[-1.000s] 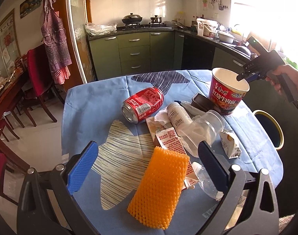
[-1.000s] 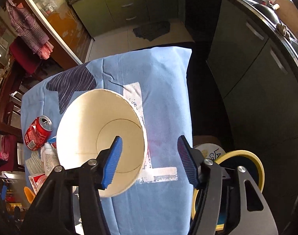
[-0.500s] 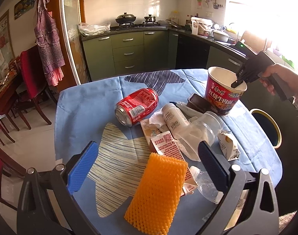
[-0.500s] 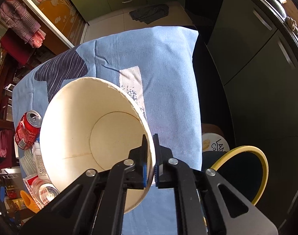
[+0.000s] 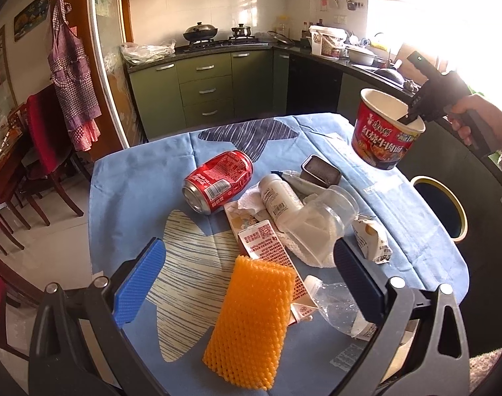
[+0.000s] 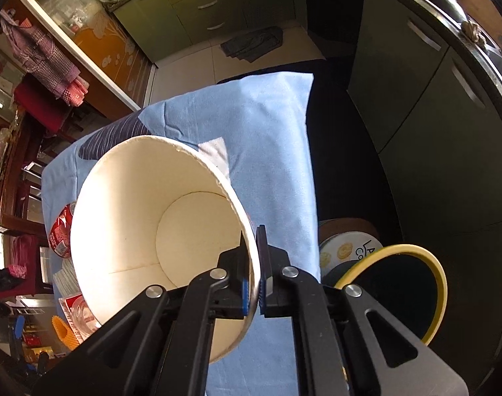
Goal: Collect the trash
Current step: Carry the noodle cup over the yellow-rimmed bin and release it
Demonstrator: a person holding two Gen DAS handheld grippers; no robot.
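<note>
My right gripper (image 6: 255,280) is shut on the rim of an empty red noodle cup (image 6: 145,231) and holds it tilted above the table's far right edge; the cup also shows in the left wrist view (image 5: 383,132). A yellow-rimmed bin (image 6: 399,290) stands on the floor right of the table (image 5: 439,208). My left gripper (image 5: 247,277) is open over the near part of the table, above an orange mesh sponge (image 5: 251,316). Trash lies in the middle: a red can (image 5: 218,181), a white bottle (image 5: 279,198), a clear jar (image 5: 323,221), a carton (image 5: 267,250).
The table has a blue cloth (image 5: 135,191). A dark tin (image 5: 320,171), a small wrapper (image 5: 371,241) and a crushed clear bottle (image 5: 340,307) also lie there. Green kitchen cabinets (image 5: 204,89) stand behind, red chairs (image 5: 49,138) to the left. A biscuit tin (image 6: 346,247) sits by the bin.
My right gripper closed on the cup's rim, then lifted the cup off the table and tilted it. My left gripper stayed open and has barely moved.
</note>
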